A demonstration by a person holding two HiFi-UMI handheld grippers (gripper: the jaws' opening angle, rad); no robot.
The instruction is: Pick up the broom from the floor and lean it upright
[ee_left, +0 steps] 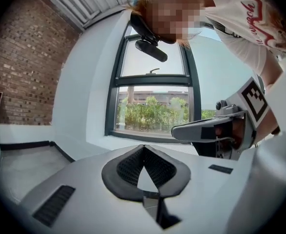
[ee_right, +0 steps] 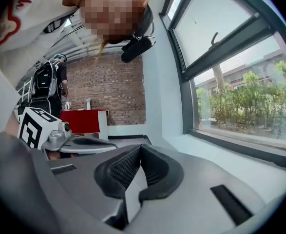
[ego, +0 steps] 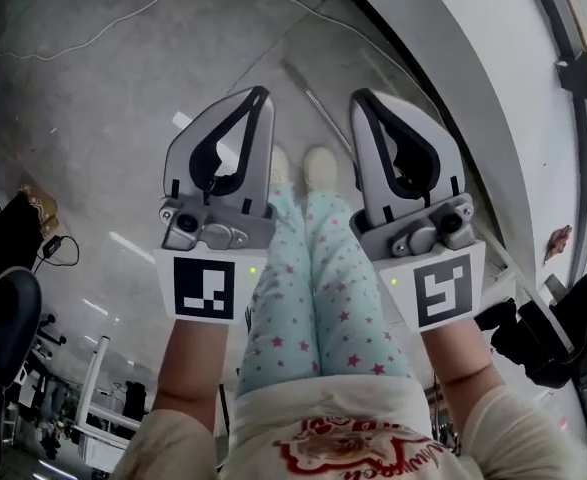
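A thin grey stick, apparently the broom's handle (ego: 313, 98), lies on the grey floor beyond the person's feet; its head is out of sight. My left gripper (ego: 262, 95) and right gripper (ego: 359, 97) are held side by side above the legs, pointing toward the stick, neither touching it. Both have their tips together with nothing between them. In the left gripper view the left gripper (ee_left: 143, 148) faces a window, with the right gripper (ee_left: 216, 129) beside it. In the right gripper view the right gripper (ee_right: 141, 149) is shut too, with the left gripper (ee_right: 72, 141) beside it.
A white cable (ego: 123, 23) snakes over the floor at the back. A white wall base (ego: 473, 58) runs along the right, under a dark-framed window (ee_left: 152, 106). Dark gear (ego: 3, 298) stands at the left and a black object (ego: 548, 333) at the right. A brick wall (ee_right: 108, 91) lies beyond.
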